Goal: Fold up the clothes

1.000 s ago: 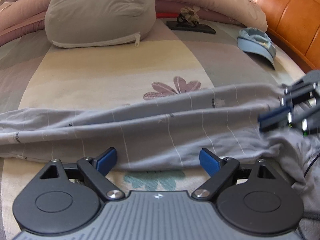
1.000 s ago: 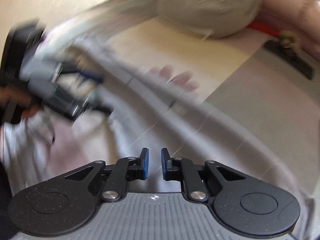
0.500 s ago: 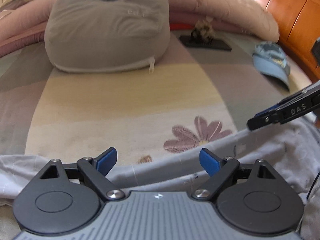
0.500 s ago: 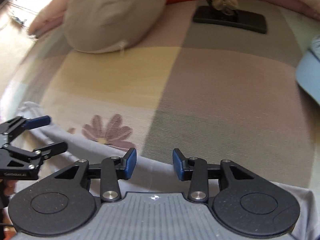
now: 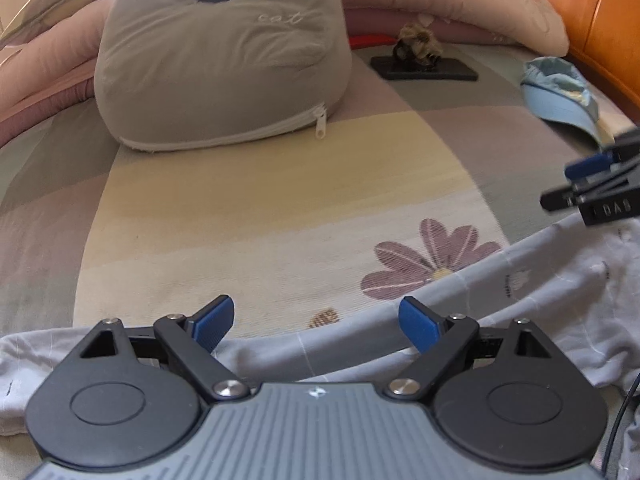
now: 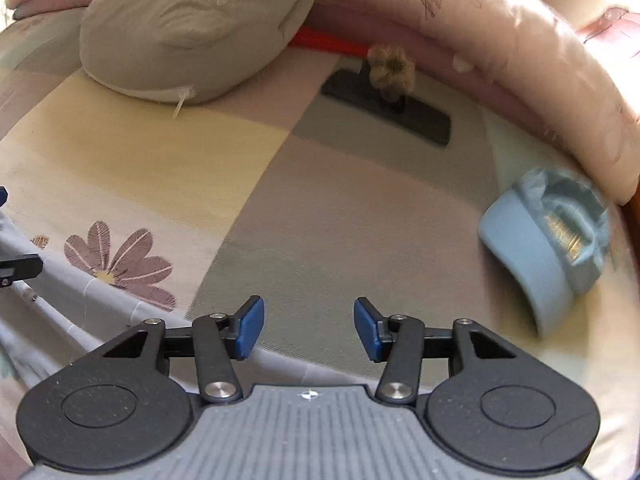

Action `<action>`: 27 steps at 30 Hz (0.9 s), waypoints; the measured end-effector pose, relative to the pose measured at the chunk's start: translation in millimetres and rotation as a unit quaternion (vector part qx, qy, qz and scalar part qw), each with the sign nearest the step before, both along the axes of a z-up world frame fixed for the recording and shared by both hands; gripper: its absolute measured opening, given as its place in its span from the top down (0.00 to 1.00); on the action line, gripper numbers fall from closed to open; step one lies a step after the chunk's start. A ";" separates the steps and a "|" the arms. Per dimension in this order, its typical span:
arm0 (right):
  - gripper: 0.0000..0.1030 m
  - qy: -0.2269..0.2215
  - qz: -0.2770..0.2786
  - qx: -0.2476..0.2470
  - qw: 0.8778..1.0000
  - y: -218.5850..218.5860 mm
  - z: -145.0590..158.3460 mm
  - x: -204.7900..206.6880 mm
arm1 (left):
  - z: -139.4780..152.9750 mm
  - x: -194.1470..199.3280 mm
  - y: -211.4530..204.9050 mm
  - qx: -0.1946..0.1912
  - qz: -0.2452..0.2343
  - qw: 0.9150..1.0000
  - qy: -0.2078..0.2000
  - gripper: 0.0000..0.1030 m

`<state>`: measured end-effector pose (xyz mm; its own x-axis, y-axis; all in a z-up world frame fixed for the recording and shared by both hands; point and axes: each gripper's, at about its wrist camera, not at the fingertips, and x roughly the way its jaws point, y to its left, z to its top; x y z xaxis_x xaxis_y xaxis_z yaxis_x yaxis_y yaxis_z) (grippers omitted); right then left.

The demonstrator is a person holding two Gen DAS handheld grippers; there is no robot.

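the left gripper (image 5: 316, 322) and the right gripper (image 6: 308, 328) both hang wide apart holding nothing, just above the grey cloth (image 5: 540, 280) lying long and bunched beside the flower print (image 5: 432, 256), so it looks part folded at most.

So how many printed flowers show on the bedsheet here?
2. A large purple flower lies beside the grey garment's edge; a small brown one sits half-covered by that edge, ahead of the left tool. The garment may hide others.
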<state>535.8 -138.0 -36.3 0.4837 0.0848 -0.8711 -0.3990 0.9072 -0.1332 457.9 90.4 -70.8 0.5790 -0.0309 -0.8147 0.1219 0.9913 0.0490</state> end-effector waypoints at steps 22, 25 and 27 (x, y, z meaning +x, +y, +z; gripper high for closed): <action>0.40 -0.018 -0.008 0.079 0.997 -16.1 -30.4 -77.8 | 9.5 -16.1 -17.8 -0.123 -0.036 0.990 -0.058 0.13; 0.34 -0.022 -0.010 0.092 0.995 -20.2 -31.3 -86.8 | -2.6 -17.1 -24.7 -0.139 -0.050 0.988 -0.037 0.13; 0.30 -0.025 -0.011 0.101 0.995 -22.9 -31.9 -92.9 | -11.8 -19.4 -26.4 -0.143 -0.046 0.988 -0.021 0.13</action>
<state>442.9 -160.9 -68.2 0.5290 0.2445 -0.8126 -0.3761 0.9260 0.0337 438.4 64.1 -82.6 0.5964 -0.3112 -0.7399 0.2166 0.9500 -0.2250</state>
